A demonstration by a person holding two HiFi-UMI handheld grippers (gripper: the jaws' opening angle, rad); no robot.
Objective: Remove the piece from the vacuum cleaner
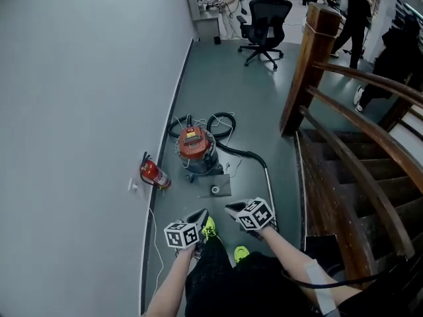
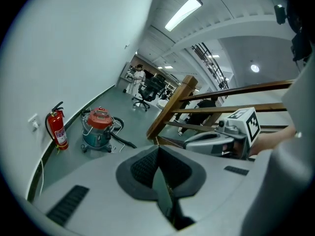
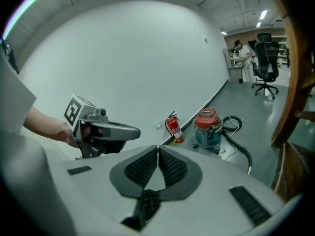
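— How do the claws stand?
— The left claw [image 2: 158, 150] is pressed together, one jaw flat against the other, with nothing between. The right claw [image 3: 157, 149] is the same: closed tight and empty. The two are held side by side, close together, both tipped down toward the floor [image 1: 251, 104].
— And the vacuum cleaner?
— The vacuum cleaner [image 1: 196, 152] stands upright on the floor ahead of both claws, well apart from them. It has a red lid on a bluish drum.
— Anything fixed to it?
— A black hose [image 1: 246, 153] loops behind it and runs out on the right claw's side. It ends in a thin metal tube [image 1: 268, 187] that lies along the floor and reaches close to the right claw. Which piece is meant to come off, I cannot tell.
— What else is near?
— A red fire extinguisher [image 1: 154, 174] against the wall [image 1: 79, 111], ahead and left of the left claw. A wooden stair railing [image 1: 309, 65] rises off to the right of the right claw.
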